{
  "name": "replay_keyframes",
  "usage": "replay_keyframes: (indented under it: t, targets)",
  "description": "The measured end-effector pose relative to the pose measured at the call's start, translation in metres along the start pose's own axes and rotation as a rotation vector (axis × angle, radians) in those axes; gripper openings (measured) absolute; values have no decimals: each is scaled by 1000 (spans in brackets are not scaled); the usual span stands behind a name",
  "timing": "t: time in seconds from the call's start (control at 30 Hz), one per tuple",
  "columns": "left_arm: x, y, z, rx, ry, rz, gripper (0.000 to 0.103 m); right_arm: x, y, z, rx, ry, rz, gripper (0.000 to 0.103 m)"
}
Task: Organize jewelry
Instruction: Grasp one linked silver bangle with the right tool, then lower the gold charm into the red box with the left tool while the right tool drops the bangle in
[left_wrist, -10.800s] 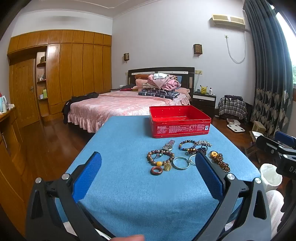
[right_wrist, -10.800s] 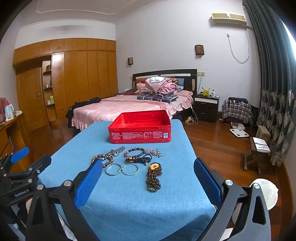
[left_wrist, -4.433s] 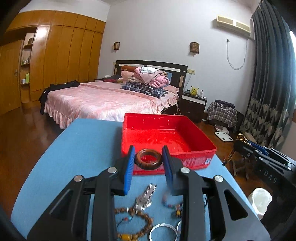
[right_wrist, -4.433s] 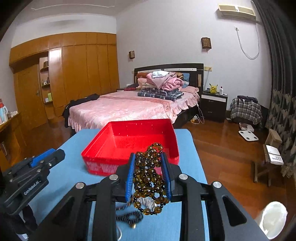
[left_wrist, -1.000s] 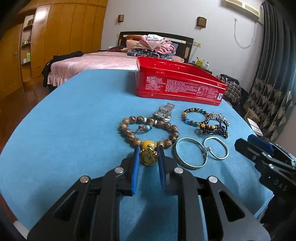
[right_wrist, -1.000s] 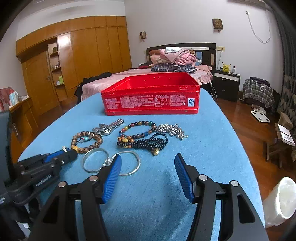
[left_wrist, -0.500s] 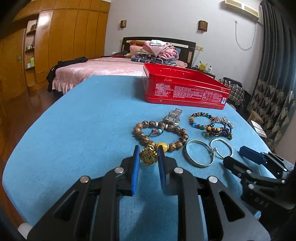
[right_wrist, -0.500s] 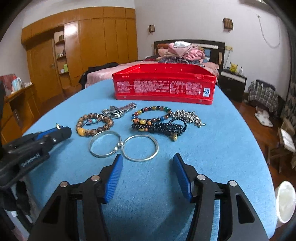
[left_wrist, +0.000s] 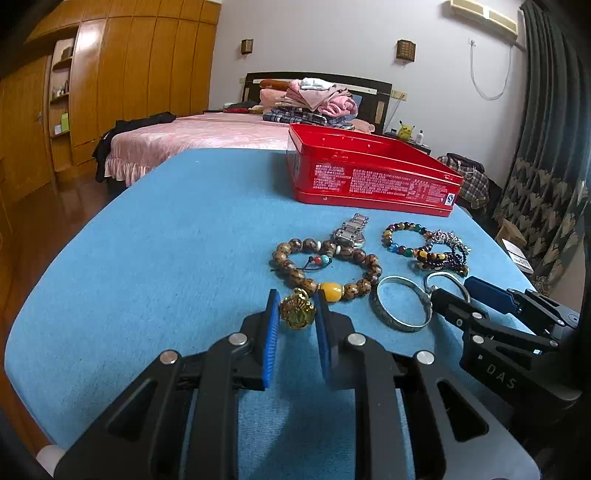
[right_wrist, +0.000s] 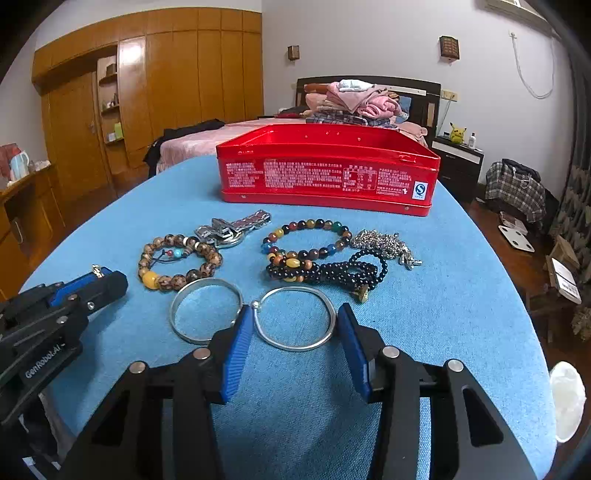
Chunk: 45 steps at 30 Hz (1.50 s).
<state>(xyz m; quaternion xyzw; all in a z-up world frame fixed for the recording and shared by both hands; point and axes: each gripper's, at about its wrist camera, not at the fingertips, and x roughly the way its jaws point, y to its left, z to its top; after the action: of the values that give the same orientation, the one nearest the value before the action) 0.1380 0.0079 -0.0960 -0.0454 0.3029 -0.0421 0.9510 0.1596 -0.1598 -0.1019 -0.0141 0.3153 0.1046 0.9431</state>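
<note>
My left gripper (left_wrist: 296, 308) is shut on a small gold pendant (left_wrist: 296, 313) and holds it just above the blue table, in front of the brown wooden bead bracelet (left_wrist: 325, 267). My right gripper (right_wrist: 294, 320) is open, its jaws on either side of the thin silver bangle (right_wrist: 295, 317) that lies on the table. A wider silver bangle (right_wrist: 205, 308) lies to its left. A steel watch (right_wrist: 231, 227), a coloured bead bracelet (right_wrist: 306, 238), black beads (right_wrist: 332, 273) and a silver chain (right_wrist: 384, 243) lie behind. The open red tin (right_wrist: 325, 181) stands at the back.
The blue table (left_wrist: 166, 240) has bare cloth on its left half. A bed (left_wrist: 207, 133) with folded clothes stands behind it. A wooden wardrobe (right_wrist: 147, 92) lines the left wall. A white bin (right_wrist: 567, 398) is on the floor at the right.
My right gripper has moved forward and down until its jaws flank the thin silver bangle. My left gripper has lifted slightly with the gold pendant.
</note>
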Motion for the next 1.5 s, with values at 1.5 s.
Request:
replay_keyframes:
  t: [1.5]
  targets:
    - [70,-54,159,20,-141,-80,18,11,-68,146,59,-245,-27,46]
